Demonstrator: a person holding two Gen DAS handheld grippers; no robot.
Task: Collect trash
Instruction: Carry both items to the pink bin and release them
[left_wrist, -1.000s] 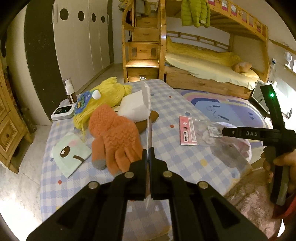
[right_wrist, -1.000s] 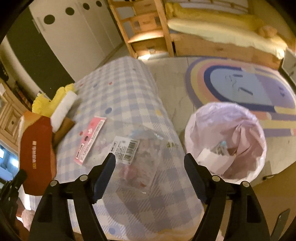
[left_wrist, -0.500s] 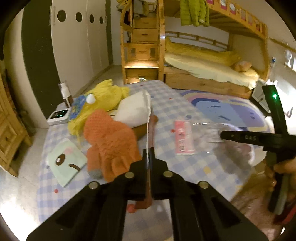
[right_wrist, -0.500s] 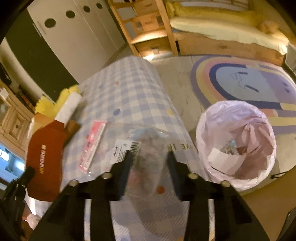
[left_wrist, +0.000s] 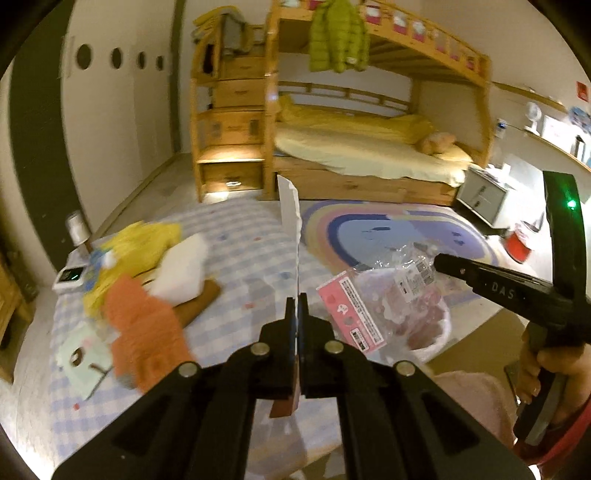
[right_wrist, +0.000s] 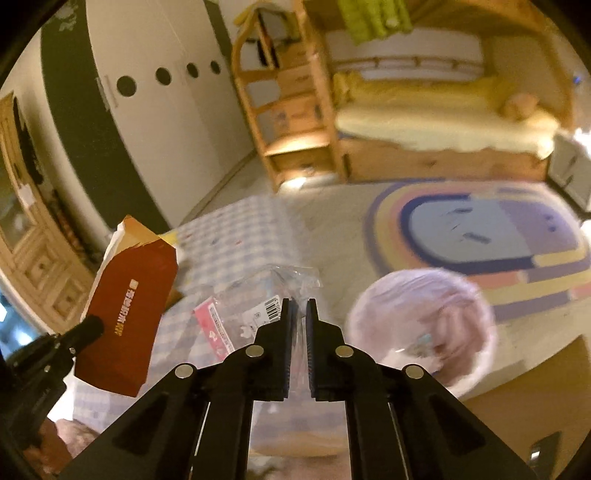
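My left gripper is shut on a flat red carton, which shows edge-on as a white strip in the left wrist view. In the right wrist view the red carton shows broadside, held up at the left. My right gripper has its jaws closing tight on a clear plastic wrapper with a barcode label and a pink card. Its pads press on the wrapper. The wrapper hangs lifted off the table, between the table edge and the pink-lined bin.
The checked tablecloth carries an orange glove, a yellow plush, a white pad, a mint card and a spray bottle. A person's hand grips the right tool. A bunk bed and rug lie behind.
The right jaws went from wide open around the clear wrapper to shut on it and lifted it off the table. The left gripper rose with the carton.
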